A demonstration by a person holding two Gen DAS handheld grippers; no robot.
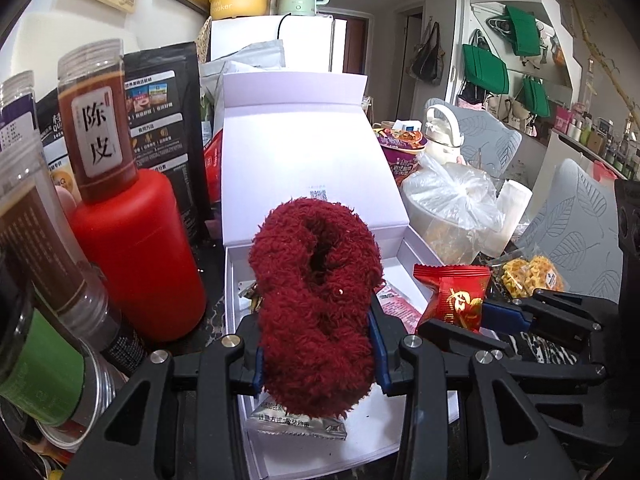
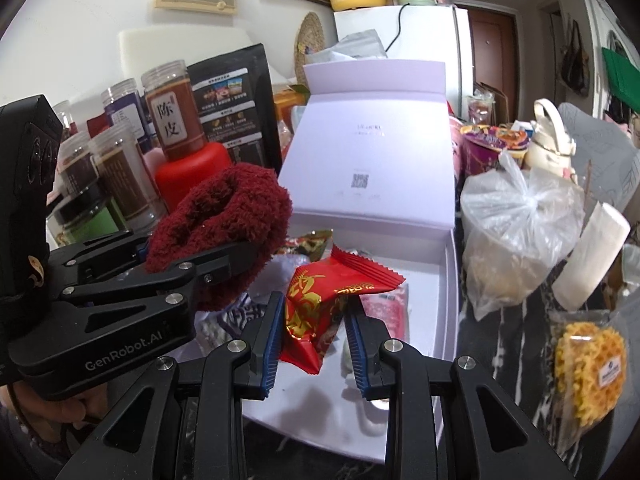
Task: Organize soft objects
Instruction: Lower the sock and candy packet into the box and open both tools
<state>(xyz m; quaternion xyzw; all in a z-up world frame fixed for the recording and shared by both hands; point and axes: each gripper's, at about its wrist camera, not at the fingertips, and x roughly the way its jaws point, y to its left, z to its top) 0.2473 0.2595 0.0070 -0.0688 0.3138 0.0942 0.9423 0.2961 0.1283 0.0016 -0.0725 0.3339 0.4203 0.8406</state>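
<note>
left wrist: left tool (image 1: pixel 316 344) clamps fuzzy sock (image 1: pixel 316 304), long axis up; right tool (image 2: pixel 314 340) clamps red packet (image 2: pixel 320 304).

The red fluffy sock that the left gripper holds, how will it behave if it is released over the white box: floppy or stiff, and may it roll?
The red fluffy sock bulges around the left gripper fingers, so it is probably soft and floppy. It looks light for its bulk. Dropped into the white box, it would likely slump rather than roll, its fuzzy surface seeming unlikely to slip.
</note>
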